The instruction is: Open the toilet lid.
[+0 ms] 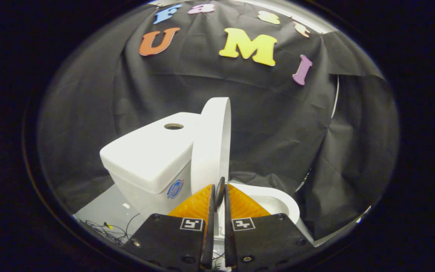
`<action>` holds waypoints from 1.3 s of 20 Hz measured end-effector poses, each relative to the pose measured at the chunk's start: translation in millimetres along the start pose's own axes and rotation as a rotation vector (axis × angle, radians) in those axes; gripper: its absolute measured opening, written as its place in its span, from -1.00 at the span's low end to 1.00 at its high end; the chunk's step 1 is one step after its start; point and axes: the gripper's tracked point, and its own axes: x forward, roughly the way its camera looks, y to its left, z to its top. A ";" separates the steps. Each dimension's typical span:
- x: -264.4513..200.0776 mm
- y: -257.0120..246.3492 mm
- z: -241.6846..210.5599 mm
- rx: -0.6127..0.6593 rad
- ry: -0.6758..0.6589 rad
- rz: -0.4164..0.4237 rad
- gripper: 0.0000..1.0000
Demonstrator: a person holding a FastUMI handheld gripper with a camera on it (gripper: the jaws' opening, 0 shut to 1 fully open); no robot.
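Observation:
A white toilet stands ahead of me, turned at an angle. Its lid (212, 143) is raised and stands almost upright, its back close against the tank (149, 155). To the right of the lid lies the open seat and bowl (278, 202). My gripper (220, 187) sits low in front, its orange fingers (198, 204) pressed nearly together with only a thin dark slit between them. The fingertips end just short of the lid's lower edge, and nothing is held between them.
The tank's flat top has a round hole (173, 126), and a blue sticker (175, 189) marks its front. Thin cables (106, 228) lie on the grey floor (108, 207) to the left of the toilet. Black cloth hangs behind and to the right.

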 end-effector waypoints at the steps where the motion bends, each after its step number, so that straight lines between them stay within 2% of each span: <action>1: -1.5 -1.2 0.4 0.016 -0.005 0.024 -0.69; 3: -5.2 -1.7 8.3 0.049 -0.047 0.097 -0.30; 6: -20.9 -35.8 21.6 0.098 -0.141 0.093 0.28; 7: -25.8 -37.9 22.2 0.107 -0.162 0.130 0.47; 9: -39.9 -52.0 22.3 0.119 -0.212 0.180 0.74; 11: -54.8 -81.7 20.6 0.132 -0.256 0.158 1.00; 18: -97.4 -174.2 -0.4 0.194 -0.354 0.111 1.00; 22: -116.8 -223.7 -33.7 0.157 -0.383 0.052 1.00; 26: -133.2 -254.4 -73.4 0.199 -0.372 0.020 1.00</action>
